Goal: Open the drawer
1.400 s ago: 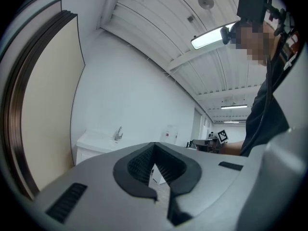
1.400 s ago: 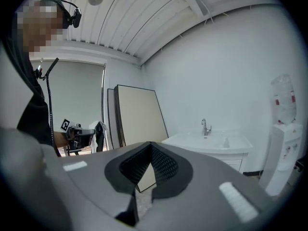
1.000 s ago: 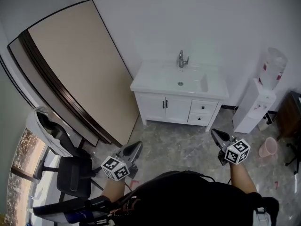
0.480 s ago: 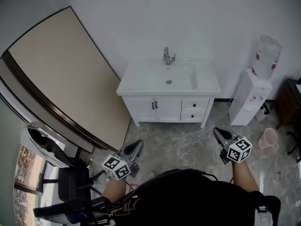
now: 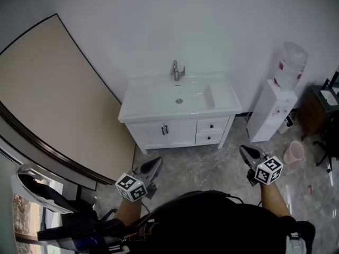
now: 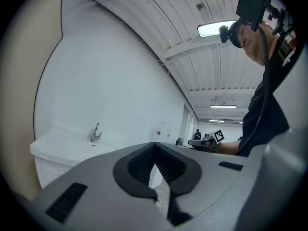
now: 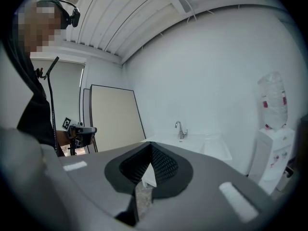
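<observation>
White walls and a grey marbled floor frame a white vanity cabinet with a sink and a tap, and over the last second this cabinet has slid lower and leftward in the head view and grown a little larger, while the beige board has run off toward the left edge and the office chair has nearly gone from the frame; I read that as the person walking up and squaring to the cabinet, so the approach is under way and no contact has been made. Both drawers, the upper drawer and the lower drawer, sit flush and closed, ahead of the right gripper and a little to its left, ahead of the left gripper and off to its right, well apart from both. Which of the two the task means I cannot tell. Each gripper's own view shows its jaws together with nothing between them, only floor and cabinet seen past the pads, so whichever one takes the small dark knob would have to part first. To the right of the right gripper stand a white water dispenser and a pink bin. As for writing, the dispenser's bottle carries a red label too small to read, the cubes show only black-and-white square patterns, and no brand can be made out anywhere
</observation>
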Demonstrator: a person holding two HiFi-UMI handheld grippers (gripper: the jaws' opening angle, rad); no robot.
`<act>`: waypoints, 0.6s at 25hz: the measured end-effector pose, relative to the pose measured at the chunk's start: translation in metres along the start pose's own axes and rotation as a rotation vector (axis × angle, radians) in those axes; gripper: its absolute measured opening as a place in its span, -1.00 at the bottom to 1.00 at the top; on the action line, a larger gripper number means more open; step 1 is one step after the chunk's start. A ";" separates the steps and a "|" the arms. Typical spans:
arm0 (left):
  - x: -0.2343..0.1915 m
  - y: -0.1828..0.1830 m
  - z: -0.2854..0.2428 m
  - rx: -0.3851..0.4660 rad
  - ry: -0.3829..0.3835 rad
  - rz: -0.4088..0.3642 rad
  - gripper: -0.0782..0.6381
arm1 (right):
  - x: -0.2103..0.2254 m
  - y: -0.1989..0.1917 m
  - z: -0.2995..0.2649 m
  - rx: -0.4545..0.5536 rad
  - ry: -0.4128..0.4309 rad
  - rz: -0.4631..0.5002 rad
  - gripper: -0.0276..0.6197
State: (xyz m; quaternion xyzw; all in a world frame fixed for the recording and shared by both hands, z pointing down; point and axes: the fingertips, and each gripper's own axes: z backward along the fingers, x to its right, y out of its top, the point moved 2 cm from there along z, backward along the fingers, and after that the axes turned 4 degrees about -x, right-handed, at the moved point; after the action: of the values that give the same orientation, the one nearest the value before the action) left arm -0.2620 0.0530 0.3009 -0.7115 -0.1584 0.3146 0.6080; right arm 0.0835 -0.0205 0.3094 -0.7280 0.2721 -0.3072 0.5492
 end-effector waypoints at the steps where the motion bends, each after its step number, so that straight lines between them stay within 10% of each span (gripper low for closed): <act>1: -0.015 0.008 -0.001 0.001 -0.007 -0.004 -0.80 | -0.002 0.007 -0.015 0.003 -0.005 0.005 -0.91; 15: -0.199 0.042 0.025 -0.020 0.034 0.021 -0.80 | -0.032 0.042 -0.207 -0.008 0.032 0.013 -0.91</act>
State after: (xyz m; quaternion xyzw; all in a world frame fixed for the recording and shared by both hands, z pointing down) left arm -0.4336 -0.0578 0.3097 -0.7244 -0.1436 0.3075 0.6001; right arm -0.0947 -0.1385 0.3076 -0.7233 0.2869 -0.3142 0.5439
